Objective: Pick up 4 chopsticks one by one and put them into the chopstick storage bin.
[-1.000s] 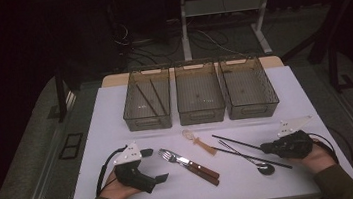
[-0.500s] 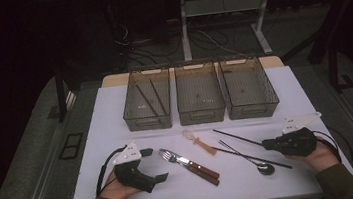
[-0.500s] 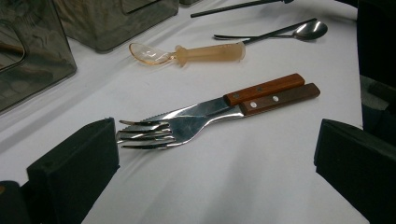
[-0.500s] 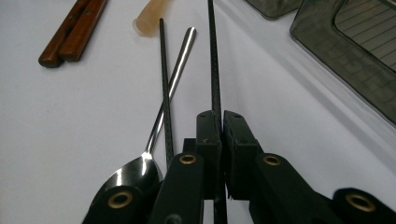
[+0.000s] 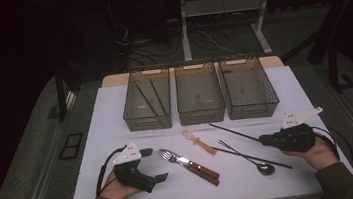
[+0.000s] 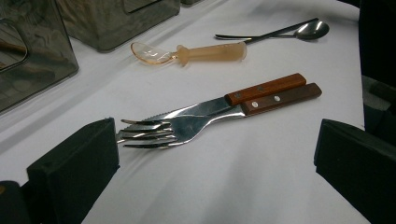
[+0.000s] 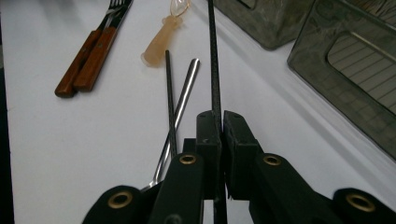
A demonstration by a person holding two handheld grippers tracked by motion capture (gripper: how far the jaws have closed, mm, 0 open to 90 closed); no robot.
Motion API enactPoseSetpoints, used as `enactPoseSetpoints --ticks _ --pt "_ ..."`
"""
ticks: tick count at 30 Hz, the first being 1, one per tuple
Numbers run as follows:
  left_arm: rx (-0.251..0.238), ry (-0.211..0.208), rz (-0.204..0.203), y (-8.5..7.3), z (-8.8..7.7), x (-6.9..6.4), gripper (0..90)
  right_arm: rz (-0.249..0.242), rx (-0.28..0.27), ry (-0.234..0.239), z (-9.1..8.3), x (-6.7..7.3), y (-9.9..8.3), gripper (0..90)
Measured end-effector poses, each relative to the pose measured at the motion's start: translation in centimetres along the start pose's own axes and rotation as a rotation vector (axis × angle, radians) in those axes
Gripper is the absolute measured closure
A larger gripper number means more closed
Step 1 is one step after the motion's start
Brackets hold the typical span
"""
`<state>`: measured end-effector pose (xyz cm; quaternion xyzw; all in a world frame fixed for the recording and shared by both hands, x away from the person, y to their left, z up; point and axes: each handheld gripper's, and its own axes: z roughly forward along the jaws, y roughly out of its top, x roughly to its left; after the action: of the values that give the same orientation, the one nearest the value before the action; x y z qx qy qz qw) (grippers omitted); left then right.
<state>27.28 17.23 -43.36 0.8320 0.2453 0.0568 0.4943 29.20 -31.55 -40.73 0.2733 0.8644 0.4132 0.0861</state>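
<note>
My right gripper (image 5: 263, 140) (image 7: 219, 123) is shut on one black chopstick (image 5: 233, 132) (image 7: 213, 56), which points left toward the bins. A second black chopstick (image 5: 251, 159) (image 7: 169, 93) and a metal spoon (image 5: 265, 168) (image 7: 184, 98) lie crossed on the white table just below it. My left gripper (image 5: 154, 165) (image 6: 215, 163) rests open at the front left, its jaws wide apart. A fork (image 5: 168, 156) (image 6: 159, 130) and a wooden-handled knife (image 5: 200, 169) (image 6: 266, 88) lie side by side ahead of it. A translucent orange spoon (image 5: 198, 141) (image 6: 187, 52) (image 7: 163, 39) lies mid-table.
Three smoky plastic bins stand in a row at the back. The left bin (image 5: 131, 115) holds two black chopsticks (image 5: 151, 97). The middle bin (image 5: 201, 113) and right bin (image 5: 253, 108) (image 7: 303, 56) stand beside it. The white table (image 5: 108, 132) ends close to both hands at the front.
My right gripper has shifted slightly with the chopstick, whose far tip has swung a little toward the bins. The left gripper has stayed put.
</note>
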Motion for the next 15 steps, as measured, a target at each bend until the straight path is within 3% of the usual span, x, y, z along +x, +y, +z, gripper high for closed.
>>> enactPoseSetpoints --ticks 15 --pt "0.002 0.005 0.001 0.0 0.0 0.0 0.0 -0.006 -0.023 0.001 0.4 0.5 2.7 85.8"
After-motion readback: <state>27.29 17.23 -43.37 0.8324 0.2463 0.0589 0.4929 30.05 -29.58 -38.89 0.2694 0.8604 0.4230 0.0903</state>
